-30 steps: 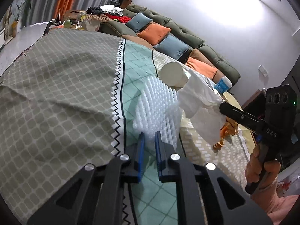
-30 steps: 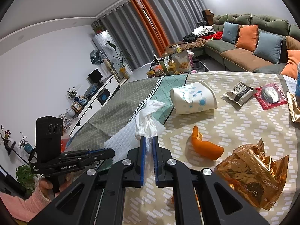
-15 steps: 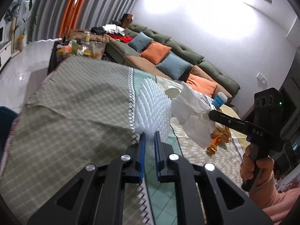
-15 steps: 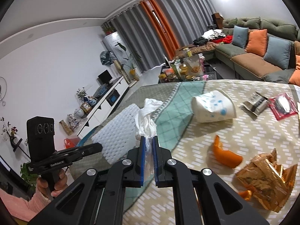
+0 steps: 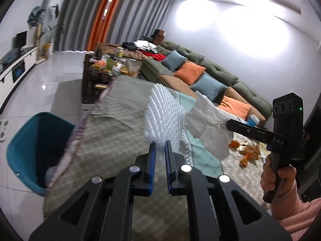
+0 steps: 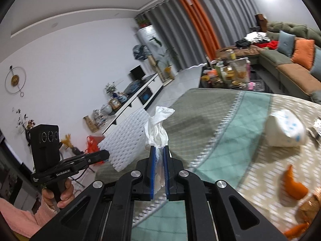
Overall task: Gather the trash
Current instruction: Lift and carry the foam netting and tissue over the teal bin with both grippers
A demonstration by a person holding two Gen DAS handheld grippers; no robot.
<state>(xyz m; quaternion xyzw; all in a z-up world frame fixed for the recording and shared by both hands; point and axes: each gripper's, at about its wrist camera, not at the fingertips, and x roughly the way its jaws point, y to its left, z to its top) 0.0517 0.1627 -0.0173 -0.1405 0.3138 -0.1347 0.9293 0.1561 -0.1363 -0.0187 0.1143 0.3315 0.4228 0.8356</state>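
My left gripper (image 5: 159,147) is shut on a white foam net sleeve (image 5: 164,114), held up above the patterned tablecloth (image 5: 120,132). The sleeve (image 6: 125,140) and the left gripper (image 6: 104,154) also show at the left of the right wrist view. My right gripper (image 6: 158,150) is shut on a crumpled white tissue (image 6: 158,125); in the left wrist view the tissue (image 5: 208,124) hangs from the right gripper (image 5: 228,123) beside the sleeve. A teal waste bin (image 5: 34,148) stands on the floor at the table's left edge, below and left of both grippers.
On the table lie orange peel (image 6: 294,184), a gold wrapper (image 6: 309,206) and a tipped white cup with blue dots (image 6: 286,129). A green sofa with cushions (image 5: 200,74) runs behind it. A cluttered low table (image 5: 112,68) and a TV console (image 6: 140,94) stand farther off.
Both grippers have lifted and swung left, away from the table's middle, carrying the foam sleeve and the tissue. The teal bin has come into the left wrist view.
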